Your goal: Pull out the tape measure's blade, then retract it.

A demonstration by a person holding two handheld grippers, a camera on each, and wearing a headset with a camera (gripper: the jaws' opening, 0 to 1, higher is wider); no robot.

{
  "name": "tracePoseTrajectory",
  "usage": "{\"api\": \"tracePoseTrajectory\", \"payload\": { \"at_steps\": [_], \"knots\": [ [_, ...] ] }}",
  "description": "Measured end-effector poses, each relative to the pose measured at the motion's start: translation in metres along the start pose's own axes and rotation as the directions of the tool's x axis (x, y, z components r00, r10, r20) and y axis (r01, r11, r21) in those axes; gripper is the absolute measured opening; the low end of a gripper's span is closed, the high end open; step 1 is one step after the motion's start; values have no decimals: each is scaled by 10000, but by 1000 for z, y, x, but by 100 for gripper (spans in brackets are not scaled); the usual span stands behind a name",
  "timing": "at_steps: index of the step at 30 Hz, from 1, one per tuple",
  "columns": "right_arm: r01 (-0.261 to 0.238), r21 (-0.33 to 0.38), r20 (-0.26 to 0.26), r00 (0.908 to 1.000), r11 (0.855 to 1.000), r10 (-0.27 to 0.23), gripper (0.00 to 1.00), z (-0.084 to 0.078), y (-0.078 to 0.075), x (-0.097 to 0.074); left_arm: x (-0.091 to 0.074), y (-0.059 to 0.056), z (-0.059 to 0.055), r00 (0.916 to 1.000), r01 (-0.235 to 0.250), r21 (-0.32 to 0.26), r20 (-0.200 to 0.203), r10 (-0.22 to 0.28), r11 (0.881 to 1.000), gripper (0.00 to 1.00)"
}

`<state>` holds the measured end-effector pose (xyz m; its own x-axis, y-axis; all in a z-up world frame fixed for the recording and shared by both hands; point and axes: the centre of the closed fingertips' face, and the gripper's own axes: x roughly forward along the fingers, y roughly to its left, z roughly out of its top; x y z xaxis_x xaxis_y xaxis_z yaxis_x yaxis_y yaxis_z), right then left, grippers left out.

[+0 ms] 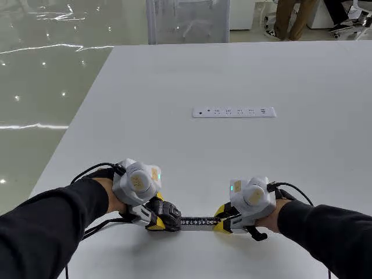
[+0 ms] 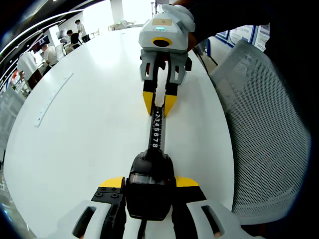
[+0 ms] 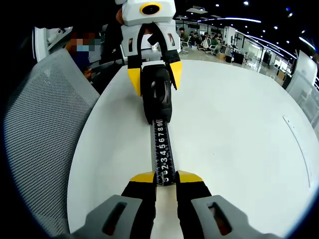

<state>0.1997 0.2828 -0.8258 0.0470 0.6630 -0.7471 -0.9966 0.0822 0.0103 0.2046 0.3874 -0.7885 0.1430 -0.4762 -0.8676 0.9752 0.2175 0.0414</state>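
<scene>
Tape measure (image 1: 167, 214) lies at the near edge of the white worktop (image 1: 232, 157), clamped between the jaws of the left tool (image 2: 149, 181). The right tool (image 3: 166, 178) is pinched narrow on the tip of the blade (image 3: 160, 144). A short length of blade spans between them, with numbers up to nine showing. I judge the pull begun but not far along; more drawing out, then the whole retraction, is left.

Numerals 2 to 9 on blade (image 3: 161, 149)
</scene>
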Motion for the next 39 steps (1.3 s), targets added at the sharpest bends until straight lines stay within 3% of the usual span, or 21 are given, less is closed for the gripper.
{"api": "tracePoseTrajectory", "payload": {
  "at_steps": [39],
  "knots": [
    [274,421,-36,9996,9987,-272,11,-25,-4,-24,1,0,1,10000,42,-81,-45,-42,10000,31]
  ]
}}
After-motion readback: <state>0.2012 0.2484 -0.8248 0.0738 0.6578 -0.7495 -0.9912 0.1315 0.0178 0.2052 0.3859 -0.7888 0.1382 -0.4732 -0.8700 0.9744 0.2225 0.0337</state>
